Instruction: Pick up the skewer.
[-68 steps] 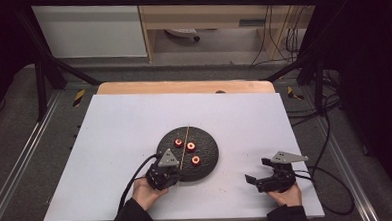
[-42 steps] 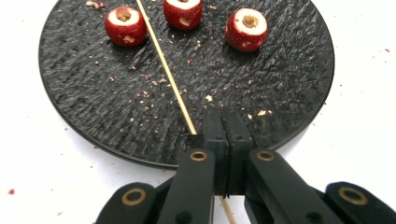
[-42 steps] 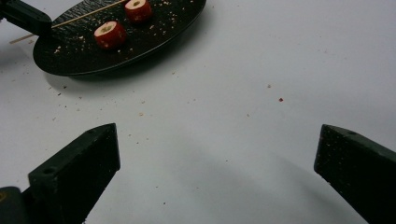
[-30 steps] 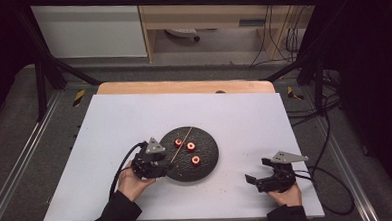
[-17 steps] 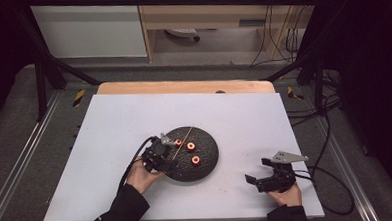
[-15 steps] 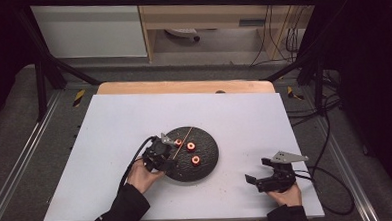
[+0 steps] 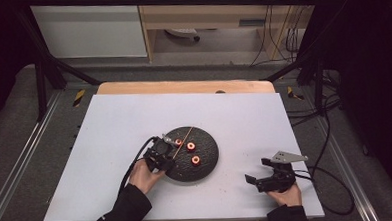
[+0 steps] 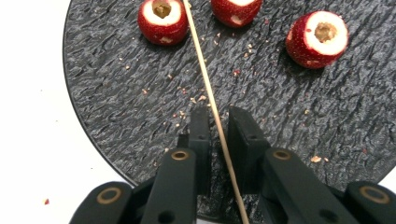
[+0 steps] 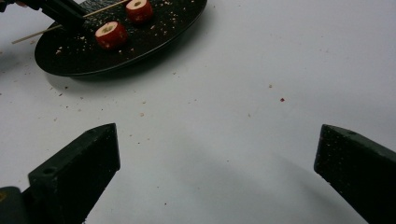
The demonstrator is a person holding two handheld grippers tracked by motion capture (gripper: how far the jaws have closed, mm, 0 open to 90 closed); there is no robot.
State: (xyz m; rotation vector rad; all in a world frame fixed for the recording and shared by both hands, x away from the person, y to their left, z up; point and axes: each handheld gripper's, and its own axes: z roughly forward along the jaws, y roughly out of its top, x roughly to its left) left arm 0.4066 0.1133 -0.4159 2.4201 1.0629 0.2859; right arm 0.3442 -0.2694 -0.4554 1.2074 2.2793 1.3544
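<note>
Item: wooden skewer (image 8: 211,100), lying across the black plate (image 8: 116,93) among three cored red fruits (image 8: 162,19); my left gripper (image 8: 218,122) has just been closing, jaws either side, a sliver of gap remaining; I'd pinch squarely, lift level; right gripper (image 9: 217,154) rests wide open, empty, on the table (image 9: 261,70).

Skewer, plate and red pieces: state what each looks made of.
Skewer: thin pale stick, matt, likely bamboo or wood. Plate: black, rough rippled surface, looks like slate or textured stoneware; cannot tell which. Red pieces: glossy red skin, white cut tops with hollowed cores, seemingly fruit, perhaps hawthorn.
</note>
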